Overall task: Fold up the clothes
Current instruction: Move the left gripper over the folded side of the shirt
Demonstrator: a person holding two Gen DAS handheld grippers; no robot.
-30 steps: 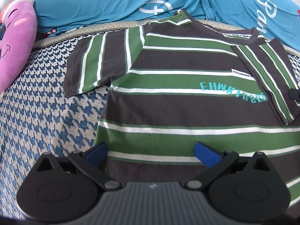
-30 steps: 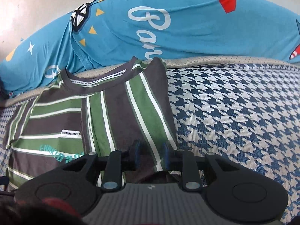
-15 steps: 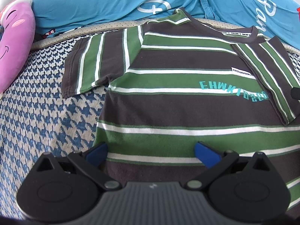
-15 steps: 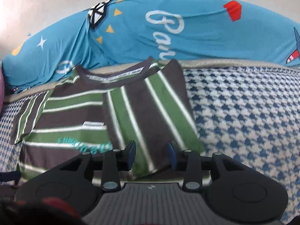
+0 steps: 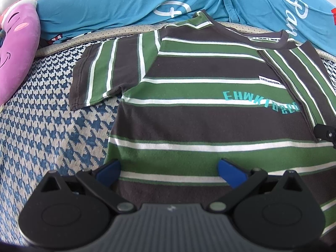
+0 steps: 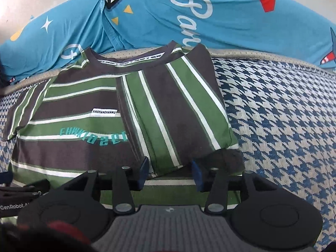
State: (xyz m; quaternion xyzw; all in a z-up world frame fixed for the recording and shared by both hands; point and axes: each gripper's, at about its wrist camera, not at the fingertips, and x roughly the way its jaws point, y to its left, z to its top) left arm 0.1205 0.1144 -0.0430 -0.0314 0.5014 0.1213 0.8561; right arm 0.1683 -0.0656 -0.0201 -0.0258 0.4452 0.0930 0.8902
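In the left wrist view, the striped T-shirt [image 5: 210,117], dark brown with green and white bands, lies flat on the houndstooth cover [image 5: 42,126], collar at the far side against the blue bedding [image 5: 126,2]. Its left sleeve spreads out over the cover; its right sleeve is folded inward across the chest. A pink plush toy [image 5: 14,48] sits at the far left. The left gripper [image 5: 168,168] hangs over the near hem with its blue pads wide apart, nothing between them.

In the right wrist view, the same T-shirt [image 6: 73,151] shows the folded sleeve [image 6: 174,115] lying over the teal lettering's end. The right gripper [image 6: 170,171] sits at the sleeve's near edge; its jaws have just been opening, and the pads stand either side of that edge without pinching it.
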